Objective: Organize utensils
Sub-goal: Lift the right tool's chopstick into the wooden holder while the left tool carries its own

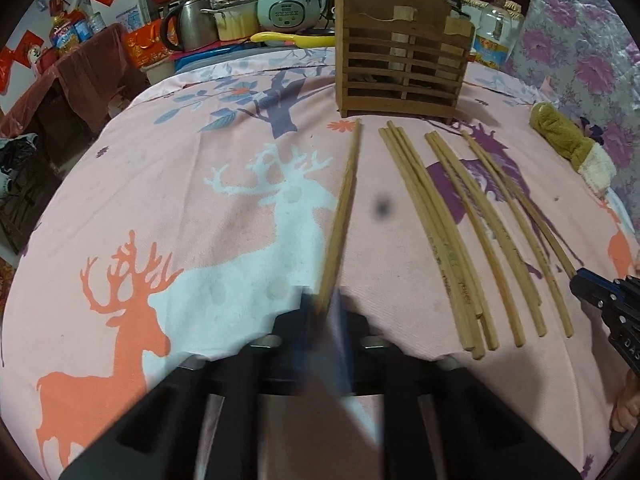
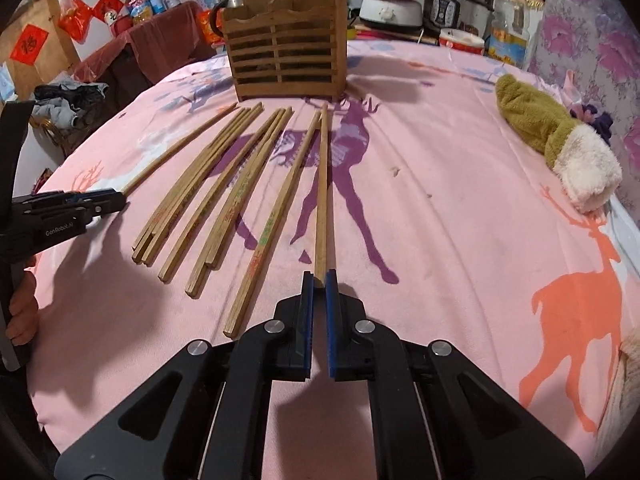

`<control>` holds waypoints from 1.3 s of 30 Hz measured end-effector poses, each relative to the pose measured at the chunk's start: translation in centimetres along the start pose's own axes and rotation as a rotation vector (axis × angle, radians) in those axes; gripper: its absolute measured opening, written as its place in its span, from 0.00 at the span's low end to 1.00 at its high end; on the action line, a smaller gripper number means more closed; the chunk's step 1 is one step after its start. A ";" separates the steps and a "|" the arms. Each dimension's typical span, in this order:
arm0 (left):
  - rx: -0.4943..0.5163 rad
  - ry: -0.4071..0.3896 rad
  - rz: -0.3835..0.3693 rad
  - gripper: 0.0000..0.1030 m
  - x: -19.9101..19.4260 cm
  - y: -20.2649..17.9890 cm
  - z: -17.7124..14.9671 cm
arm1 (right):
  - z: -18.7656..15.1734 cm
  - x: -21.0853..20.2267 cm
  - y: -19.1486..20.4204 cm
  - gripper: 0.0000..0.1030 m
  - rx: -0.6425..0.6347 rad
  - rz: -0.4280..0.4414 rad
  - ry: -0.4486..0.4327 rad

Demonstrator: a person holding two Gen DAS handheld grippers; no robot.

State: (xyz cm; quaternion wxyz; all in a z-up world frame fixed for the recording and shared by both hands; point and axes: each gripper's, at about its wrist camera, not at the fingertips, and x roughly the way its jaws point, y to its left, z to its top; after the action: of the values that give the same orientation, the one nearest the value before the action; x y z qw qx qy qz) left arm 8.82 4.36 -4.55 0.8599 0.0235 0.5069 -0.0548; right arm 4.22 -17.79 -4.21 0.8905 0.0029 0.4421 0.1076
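Note:
Several wooden chopsticks (image 2: 224,196) lie in a fan on the pink deer-print cloth (image 2: 440,240), in front of a slatted wooden holder (image 2: 285,56). My right gripper (image 2: 319,280) is shut on the near end of the rightmost chopstick (image 2: 322,200). My left gripper (image 1: 326,300) is shut on the near end of the leftmost chopstick (image 1: 344,208); its fingers are blurred. The holder (image 1: 402,76) stands upright at the far end of the chopsticks (image 1: 452,232). The left gripper (image 2: 116,198) shows at the left edge of the right wrist view, and the right gripper (image 1: 580,284) shows at the right edge of the left wrist view.
A green and cream plush sock (image 2: 556,140) lies on the cloth to the right. Rice cookers (image 2: 456,8), a kettle (image 1: 192,24), oil bottles (image 2: 508,28) and pots crowd the far side behind the holder. A floral wall covering (image 2: 600,40) bounds the right.

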 end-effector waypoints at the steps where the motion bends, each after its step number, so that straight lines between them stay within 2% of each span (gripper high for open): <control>1: -0.002 -0.008 -0.001 0.07 -0.2 0.0 0.0 | 0.0 -0.6 0.0 0.06 -0.003 -0.002 -0.028; 6: -0.043 -0.093 -0.038 0.06 -2.6 0.5 0.4 | 0.3 -2.9 -0.3 0.06 0.018 0.018 -0.137; 11: -0.036 -0.133 -0.019 0.06 -4.7 0.3 1.6 | 1.6 -5.8 -0.6 0.06 0.039 0.038 -0.243; 16: -0.024 -0.180 -0.014 0.06 -7.4 -0.1 4.1 | 4.3 -8.6 -0.1 0.06 0.016 0.038 -0.307; 22: -0.007 -0.220 0.007 0.06 -9.0 -1.3 7.3 | 6.7 -9.7 0.6 0.06 -0.006 0.027 -0.343; 39: 0.047 -0.283 -0.044 0.05 -14.0 -4.1 16.8 | 15.7 -11.1 1.3 0.06 -0.030 0.003 -0.423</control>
State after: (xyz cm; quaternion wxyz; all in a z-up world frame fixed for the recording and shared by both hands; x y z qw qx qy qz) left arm 16.22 -0.34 15.94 0.9207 0.0245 0.3794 -0.0884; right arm 9.88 -17.29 14.19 0.9633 0.0128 0.2437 0.1122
